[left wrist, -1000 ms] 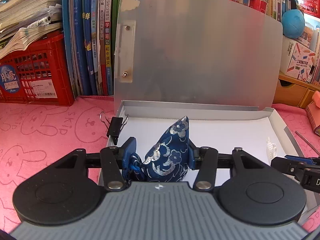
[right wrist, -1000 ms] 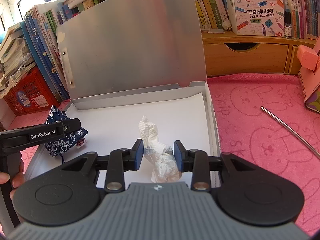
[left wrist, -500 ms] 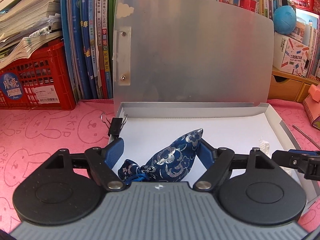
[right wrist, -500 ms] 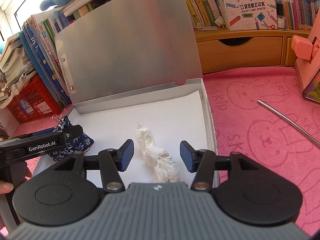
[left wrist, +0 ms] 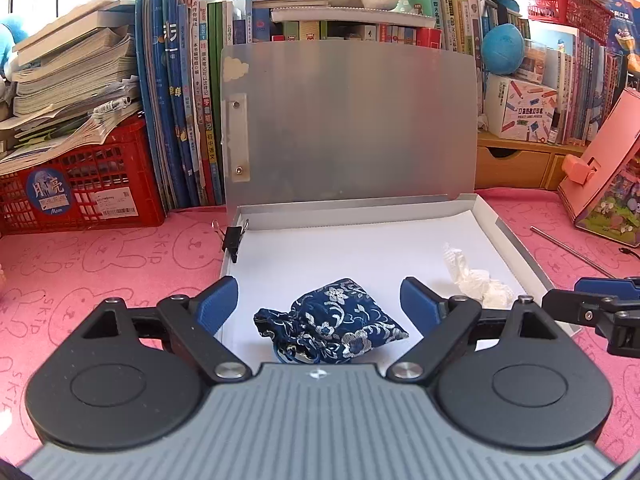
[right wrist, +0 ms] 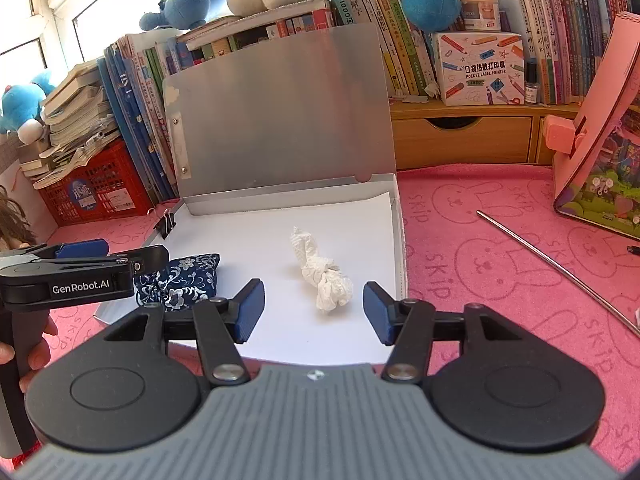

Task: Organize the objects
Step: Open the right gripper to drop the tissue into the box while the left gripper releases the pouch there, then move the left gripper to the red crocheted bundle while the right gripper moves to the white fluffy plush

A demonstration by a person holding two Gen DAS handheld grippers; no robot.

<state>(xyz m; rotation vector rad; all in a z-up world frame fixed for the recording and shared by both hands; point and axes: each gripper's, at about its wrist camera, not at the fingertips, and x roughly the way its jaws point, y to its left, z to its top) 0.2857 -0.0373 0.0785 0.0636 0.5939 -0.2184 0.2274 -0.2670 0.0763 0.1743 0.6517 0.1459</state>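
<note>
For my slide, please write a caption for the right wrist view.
Right gripper opening above a crumpled tissue in the open file box, blue pouch alongside.

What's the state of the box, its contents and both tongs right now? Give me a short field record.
box: grey case, lid upright, white sheet inside
pouch: blue floral pouch lying on the sheet, near left side
tissue: crumpled white tissue lying on the sheet, right of pouch
clip: black binder clip on the box's far left corner
left tongs: jaws opening, pouch between them, not touched
right tongs: jaws opening, tissue just ahead, not touched
outside box: metal rod on pink mat
</note>
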